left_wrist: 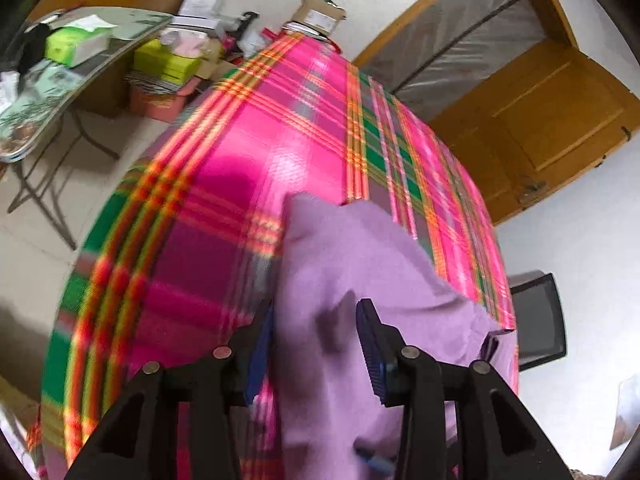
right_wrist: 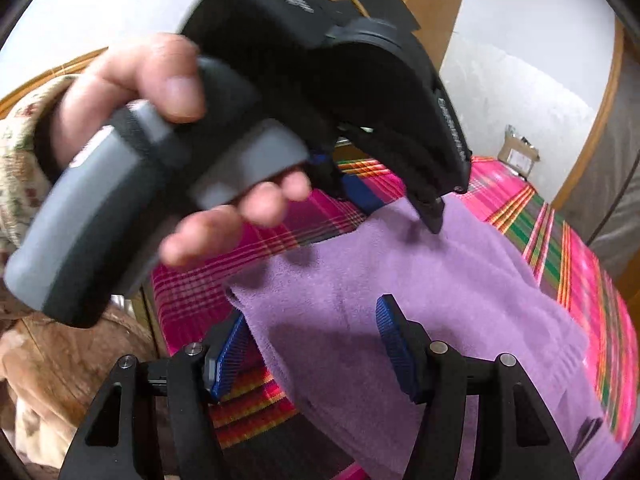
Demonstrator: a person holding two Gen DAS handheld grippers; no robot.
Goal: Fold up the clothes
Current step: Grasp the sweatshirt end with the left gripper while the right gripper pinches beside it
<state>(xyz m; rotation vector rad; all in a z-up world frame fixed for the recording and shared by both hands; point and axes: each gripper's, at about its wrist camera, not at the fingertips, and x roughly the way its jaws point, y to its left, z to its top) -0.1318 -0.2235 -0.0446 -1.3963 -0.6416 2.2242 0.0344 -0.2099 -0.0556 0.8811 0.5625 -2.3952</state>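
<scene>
**mossy_k:** Lying on the pink plaid cloth (left_wrist: 248,128) is a purple towel (right_wrist: 420,280), partly bunched up, with one corner poking up toward the far side in the left wrist view. The cloth covers a table or bed, can't tell which. The towel sits near the front edge, closest to the person.

**dell_r:** And the grippers? Got hold of anything?

**mossy_k:** The left gripper (left_wrist: 316,344) has its blue-padded fingers (left_wrist: 374,354) spread wide, with towel bulging up between them. Neither pad looks pressed on the fabric, so it's gaping, not clamping. The right gripper (right_wrist: 312,352) is also wide open, sitting over the near edge of the towel, one pad off the left side of the fabric and the other above it. No pinch there either.

**dell_r:** What's the big black thing in the right wrist view?

**mossy_k:** That's the left gripper seen from outside (right_wrist: 434,216), tip pointing down at the far part of the towel. A hand (right_wrist: 132,92) in a patterned sleeve is wrapped around its grey handle.

**dell_r:** Anything around it?

**mossy_k:** A folding table (left_wrist: 60,92) with tissue boxes on the left, a cardboard box (left_wrist: 320,12) past the far end of the cloth, and a wooden door (left_wrist: 552,120) on the right. It's all a bit blurry.
</scene>
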